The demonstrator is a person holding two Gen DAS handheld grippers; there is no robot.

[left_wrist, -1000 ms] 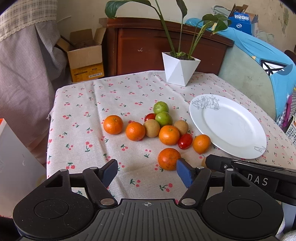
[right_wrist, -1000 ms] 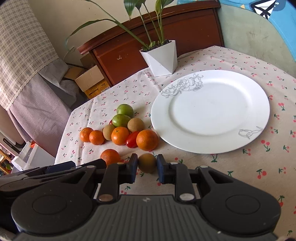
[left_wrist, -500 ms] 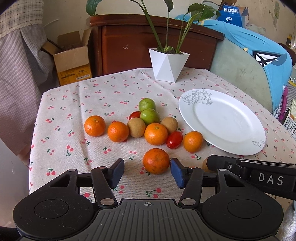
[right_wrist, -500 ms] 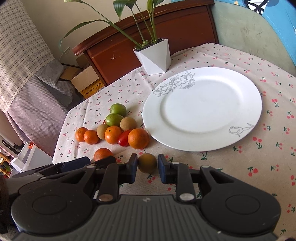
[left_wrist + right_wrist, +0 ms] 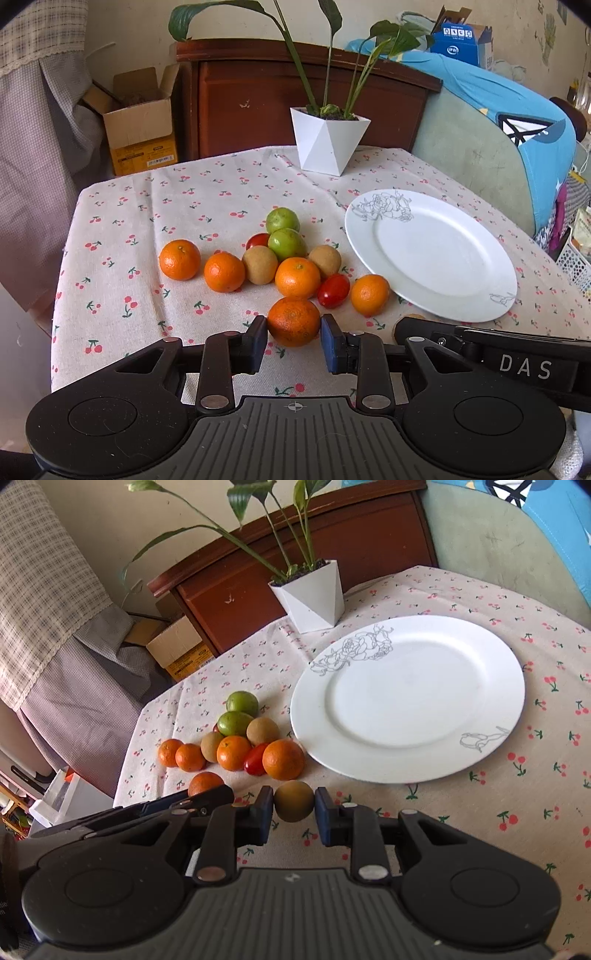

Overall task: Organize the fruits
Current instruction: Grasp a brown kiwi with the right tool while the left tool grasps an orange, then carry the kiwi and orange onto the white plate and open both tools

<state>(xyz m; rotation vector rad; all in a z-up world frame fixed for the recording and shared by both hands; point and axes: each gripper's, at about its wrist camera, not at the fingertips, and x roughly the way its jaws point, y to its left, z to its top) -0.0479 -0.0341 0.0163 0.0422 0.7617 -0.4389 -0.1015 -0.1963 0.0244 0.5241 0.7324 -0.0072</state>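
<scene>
Change: left gripper (image 5: pixel 294 339) jaws just closed in — now clamped on the nearest orange (image 5: pixel 293 322).
Right gripper (image 5: pixel 294 810): clenched on a brown fruit (image 5: pixel 294 800).
Location: both fruits just short of the plate (image 5: pixel 491 716), which holds no fruit.
Risk: round fruit may slip — pads grip only its sides.

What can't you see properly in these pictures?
- Left view: the brown fruit is almost wholly behind the right tool.
- Right view: the orange is half hidden by the left tool.
- Both views: the tablecloth's near edge is covered by the tools.
</scene>
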